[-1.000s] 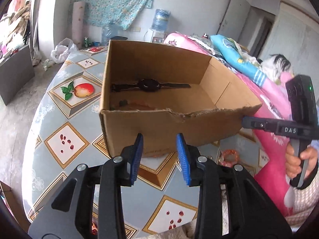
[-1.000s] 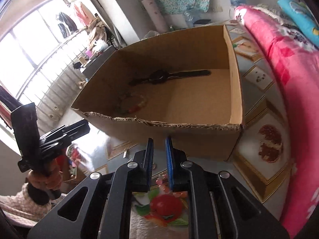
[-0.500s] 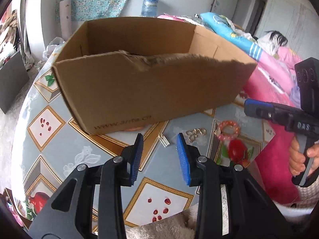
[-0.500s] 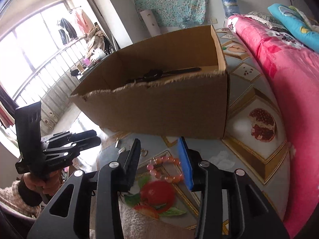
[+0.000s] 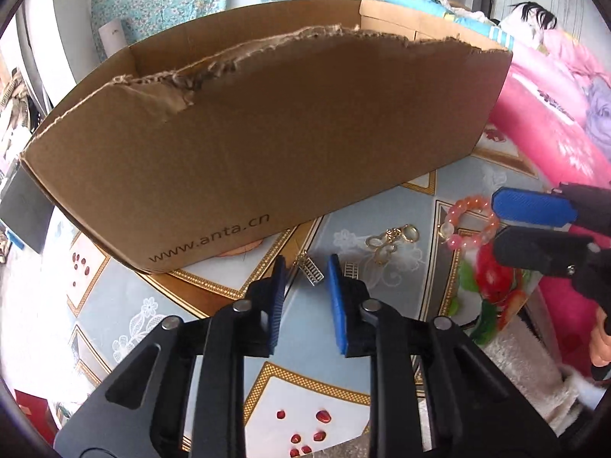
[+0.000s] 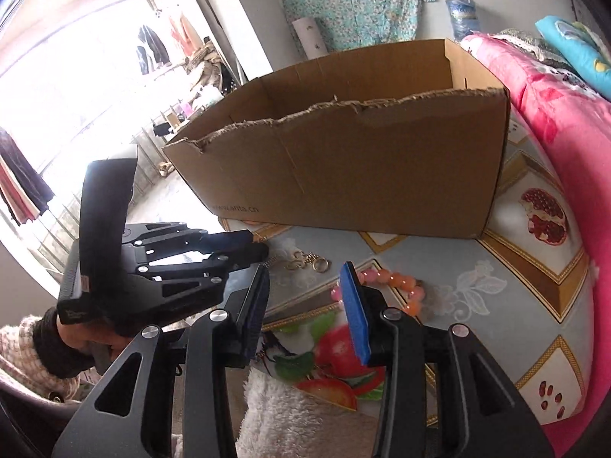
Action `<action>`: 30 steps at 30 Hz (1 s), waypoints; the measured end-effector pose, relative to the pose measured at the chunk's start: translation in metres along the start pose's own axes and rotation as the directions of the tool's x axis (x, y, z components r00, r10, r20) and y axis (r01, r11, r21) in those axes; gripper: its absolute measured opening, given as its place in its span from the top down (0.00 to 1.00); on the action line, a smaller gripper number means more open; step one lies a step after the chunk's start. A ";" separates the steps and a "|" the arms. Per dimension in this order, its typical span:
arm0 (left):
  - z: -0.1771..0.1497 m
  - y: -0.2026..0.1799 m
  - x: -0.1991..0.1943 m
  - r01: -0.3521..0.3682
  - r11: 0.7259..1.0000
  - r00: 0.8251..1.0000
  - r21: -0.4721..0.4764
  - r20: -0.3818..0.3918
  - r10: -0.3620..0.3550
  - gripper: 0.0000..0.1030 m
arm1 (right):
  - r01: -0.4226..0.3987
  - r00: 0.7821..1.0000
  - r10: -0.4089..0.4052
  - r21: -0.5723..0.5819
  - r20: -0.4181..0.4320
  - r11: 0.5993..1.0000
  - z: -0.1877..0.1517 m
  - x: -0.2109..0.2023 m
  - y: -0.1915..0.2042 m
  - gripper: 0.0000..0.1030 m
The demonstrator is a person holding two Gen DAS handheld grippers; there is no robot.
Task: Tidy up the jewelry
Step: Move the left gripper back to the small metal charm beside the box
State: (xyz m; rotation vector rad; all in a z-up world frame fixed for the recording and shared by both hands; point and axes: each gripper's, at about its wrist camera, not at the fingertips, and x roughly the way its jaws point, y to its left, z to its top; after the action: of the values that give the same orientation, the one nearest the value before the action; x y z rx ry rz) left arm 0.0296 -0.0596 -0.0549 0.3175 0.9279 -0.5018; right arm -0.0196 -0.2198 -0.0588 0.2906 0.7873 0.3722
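Observation:
Loose jewelry lies on the patterned tablecloth (image 5: 183, 305) in front of a cardboard box (image 5: 267, 145). A small silver charm (image 5: 311, 267) lies between the fingers of my left gripper (image 5: 305, 267). Its jaws are closing and the pads do not touch the charm. Just right of that lie a short silver bar (image 5: 351, 269), gold rings on a chain (image 5: 393, 240) and a pink bead bracelet (image 5: 471, 223). My right gripper (image 6: 305, 273) hovers open, with the bracelet (image 6: 393, 284) mostly behind its right finger. The box's inside is hidden.
The box (image 6: 343, 175) has a torn front rim and fills the far side of the table (image 6: 477, 267). A pink quilt (image 6: 565, 122) borders the table on the right. A white fluffy cloth (image 6: 290, 412) lies at the near edge. The left gripper (image 6: 257, 245) is close beside the right one.
Both grippers came down from above the box to the jewelry in front of it. The right jaws opened. The left jaws narrowed. The watch inside the box is no longer visible.

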 end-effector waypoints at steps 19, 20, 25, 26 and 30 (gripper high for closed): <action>-0.006 0.050 -0.014 0.191 0.960 0.981 -0.206 0.015 -0.192 1.00 | -0.022 0.999 0.022 0.004 -0.026 1.000 -0.001 0.012 0.008 0.63; -0.008 0.054 -0.015 0.196 0.955 0.980 -0.221 0.018 -0.197 1.00 | -0.023 0.999 0.023 -0.002 -0.031 1.000 0.000 0.015 0.011 0.63; -0.018 0.063 -0.019 0.219 0.940 0.976 -0.261 0.054 -0.213 1.00 | -0.029 0.998 0.027 -0.047 -0.052 0.998 0.001 0.027 0.025 0.63; -0.019 0.063 -0.018 0.215 0.940 0.977 -0.263 0.055 -0.208 1.00 | -0.031 0.998 0.028 -0.056 -0.058 0.998 0.002 0.031 0.028 0.63; -0.024 0.067 -0.018 0.217 0.935 0.976 -0.280 0.066 -0.207 1.00 | -0.026 0.996 0.018 -0.088 -0.091 0.996 0.006 0.048 0.038 0.63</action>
State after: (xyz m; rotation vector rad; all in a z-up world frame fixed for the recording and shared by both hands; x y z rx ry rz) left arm 0.0403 0.0129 -0.0505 -0.0557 0.9915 -0.5609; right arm 0.0074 -0.1657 -0.0704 0.2001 0.8541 0.4420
